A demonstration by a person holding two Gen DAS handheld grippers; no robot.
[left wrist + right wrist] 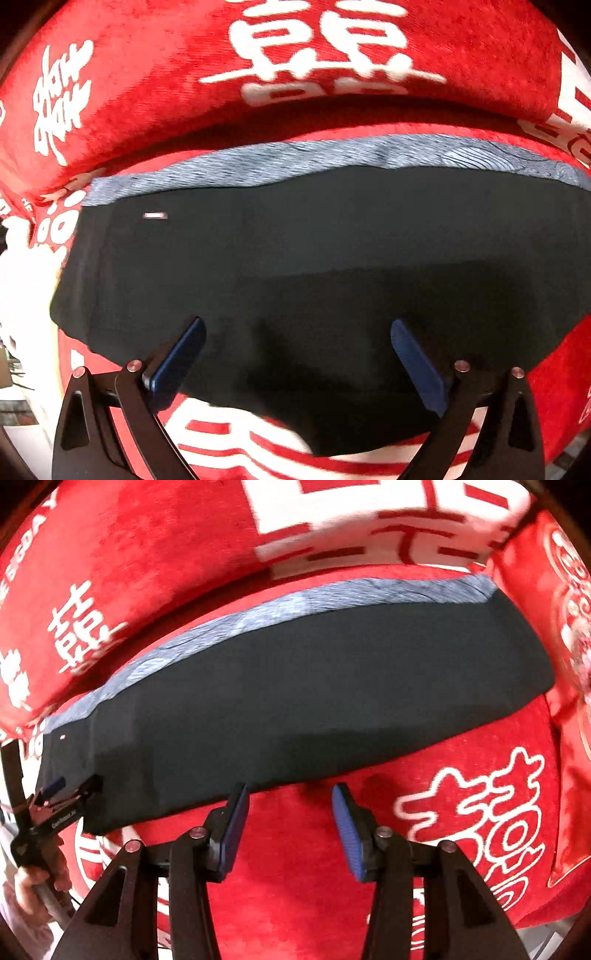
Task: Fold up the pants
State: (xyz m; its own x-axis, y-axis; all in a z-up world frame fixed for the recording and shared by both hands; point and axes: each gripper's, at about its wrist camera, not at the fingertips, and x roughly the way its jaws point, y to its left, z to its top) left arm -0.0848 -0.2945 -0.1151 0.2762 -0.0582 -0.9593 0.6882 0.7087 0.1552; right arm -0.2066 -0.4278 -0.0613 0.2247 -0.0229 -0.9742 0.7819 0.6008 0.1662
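Note:
Dark pants (pixel 295 251) lie flat in a long band on a red blanket (pixel 147 92), folded lengthwise, with a grey-blue patterned strip (pixel 295 158) showing along the far edge. My left gripper (pixel 297 325) is open and empty, its blue pads hovering over the pants' near edge. In the right wrist view the pants (pixel 295 701) run from lower left to upper right. My right gripper (pixel 290 790) is open and empty just off the pants' near edge, above the red blanket (pixel 295 849). The left gripper (pixel 72 781) shows at the pants' left end.
A red cushion with white characters (pixel 314 48) rises behind the pants. Another red cushion (pixel 569 627) stands at the right end in the right wrist view. The blanket's edge and a white surface (pixel 18 277) lie at the far left.

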